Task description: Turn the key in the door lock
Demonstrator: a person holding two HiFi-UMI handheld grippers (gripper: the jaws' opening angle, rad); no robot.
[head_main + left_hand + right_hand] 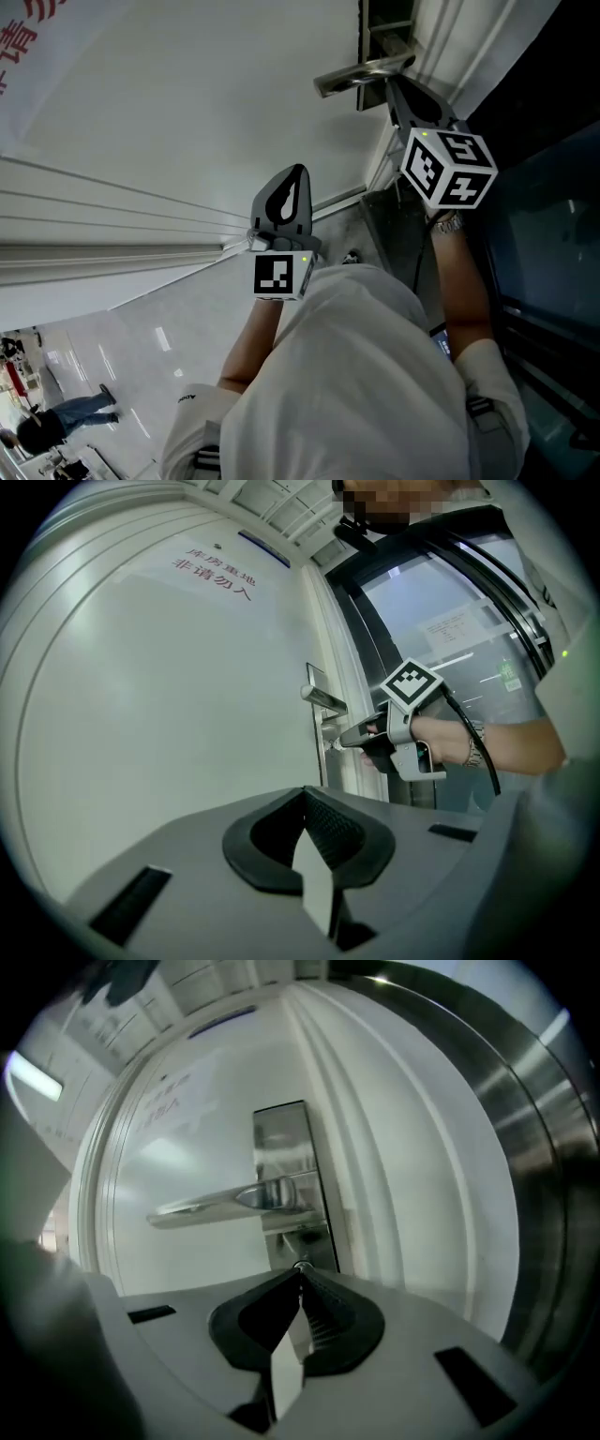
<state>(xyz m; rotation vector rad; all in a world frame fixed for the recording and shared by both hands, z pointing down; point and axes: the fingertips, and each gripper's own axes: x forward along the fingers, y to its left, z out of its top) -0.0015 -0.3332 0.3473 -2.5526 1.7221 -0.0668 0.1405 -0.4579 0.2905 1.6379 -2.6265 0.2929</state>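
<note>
**Right gripper closed at the keyhole, left gripper idle**

A white door (187, 112) fills most of the head view, with red lettering (214, 574) high on its face. To its right stands a dark metal-framed glass panel (450, 621). The person, in a pale shirt (375, 375), stands close to the door with both forearms raised, a wristwatch (448, 225) on the right wrist.

The right gripper (300, 1274) points roughly level at the door's edge, just beneath the silver lever handle (225, 1202). The handle juts out to the left from a tall steel lock plate (286, 1147). In the right gripper view the two dark jaws are drawn together, and only a thin slit shows further back between the pads. Their tips meet on a small bright metal piece, the key (301, 1266). The key sits on the lower part of the plate, directly below the handle's hub. It lies right at the jaw tips, pinched there, and little of it shows past them.

The left gripper (305, 794) hangs well apart from the lock, out in front of the plain door face to the left of the handle. Its jaws are closed on each other with nothing between them, and it touches neither door nor handle
</note>
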